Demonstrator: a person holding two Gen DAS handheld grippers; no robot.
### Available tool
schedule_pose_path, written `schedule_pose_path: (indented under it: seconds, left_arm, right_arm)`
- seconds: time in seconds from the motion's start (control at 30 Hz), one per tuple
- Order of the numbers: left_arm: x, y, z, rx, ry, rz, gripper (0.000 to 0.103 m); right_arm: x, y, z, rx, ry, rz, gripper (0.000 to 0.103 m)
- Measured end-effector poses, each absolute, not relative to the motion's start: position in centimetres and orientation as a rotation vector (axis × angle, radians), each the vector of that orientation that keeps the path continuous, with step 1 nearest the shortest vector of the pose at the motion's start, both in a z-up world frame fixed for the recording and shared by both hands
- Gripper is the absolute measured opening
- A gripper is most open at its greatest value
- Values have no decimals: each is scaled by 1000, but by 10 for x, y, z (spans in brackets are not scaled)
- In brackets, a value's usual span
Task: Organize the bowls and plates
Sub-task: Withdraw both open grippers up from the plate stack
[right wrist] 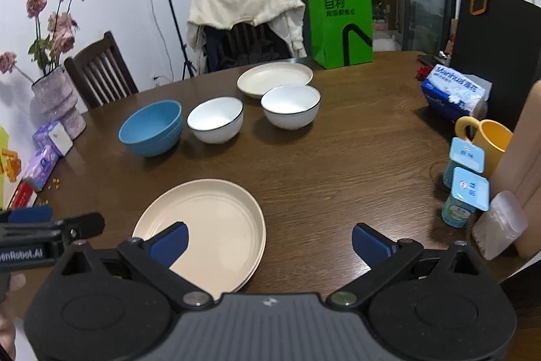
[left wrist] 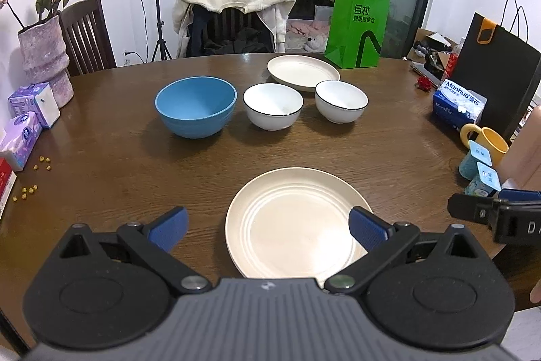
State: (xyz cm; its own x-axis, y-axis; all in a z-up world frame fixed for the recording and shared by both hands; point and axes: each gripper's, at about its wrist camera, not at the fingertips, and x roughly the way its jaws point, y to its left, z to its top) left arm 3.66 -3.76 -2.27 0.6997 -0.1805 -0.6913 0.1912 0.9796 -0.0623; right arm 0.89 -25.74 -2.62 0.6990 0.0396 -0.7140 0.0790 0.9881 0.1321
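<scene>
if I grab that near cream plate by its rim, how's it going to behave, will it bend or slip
The near cream plate looks rigid, so it probably won't flex. Its matte, plastic-like finish suggests it's light and unlikely to shatter. It lies flat on the table with a low rim, so a gripper finger may struggle to get underneath.

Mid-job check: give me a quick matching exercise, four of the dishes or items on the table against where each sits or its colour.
Things:
1. near plate
2. blue bowl
3. far plate
4. mug

Descriptions:
A. yellow, at the table's right edge
B. leftmost of the three bowls
C. by the green bag
D. closest to both open grippers

Pairs: 1-D, 2-B, 3-C, 4-A
</scene>
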Motion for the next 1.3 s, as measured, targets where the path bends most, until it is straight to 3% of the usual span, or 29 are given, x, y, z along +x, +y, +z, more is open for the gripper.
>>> schedule_pose_path:
  seconds: [0.67, 1.3]
  left_arm:
    - [22, -24, 5, 21, 719, -210, 103]
    - [66, 57, 21, -25, 682, -229, 103]
  right_arm:
    - [-5, -255, -9, 217, 773, -37, 103]
    - [33, -192, 14, 261, 718, -50, 103]
